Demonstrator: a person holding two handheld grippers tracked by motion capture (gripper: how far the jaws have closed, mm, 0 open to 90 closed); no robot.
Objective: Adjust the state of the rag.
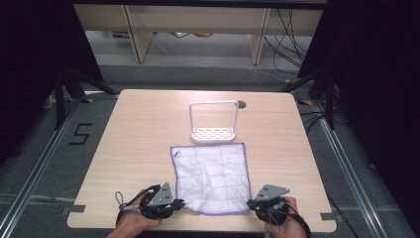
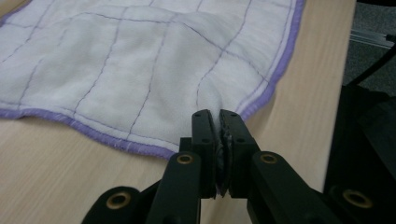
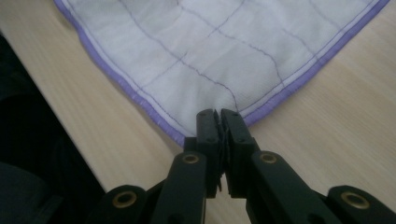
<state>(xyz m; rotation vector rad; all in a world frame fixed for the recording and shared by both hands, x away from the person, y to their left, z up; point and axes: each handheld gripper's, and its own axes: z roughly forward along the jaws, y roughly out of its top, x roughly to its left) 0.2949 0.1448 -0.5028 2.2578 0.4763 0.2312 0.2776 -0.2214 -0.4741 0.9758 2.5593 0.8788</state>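
The left gripper was clenched on the near left corner of the one white cloth with a purple hem, and the right gripper pinched its near right corner; both corner tips were hidden between the jaws. The cloth lay flat, spreading toward twelve o'clock. Beyond its far edge stood one white rack on the table.

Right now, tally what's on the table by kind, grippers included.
Cloth, white with purple edging: 1
Rack, white: 1
Grippers, left gripper and right gripper, each shut on a near corner of the cloth: 2
Total: 4
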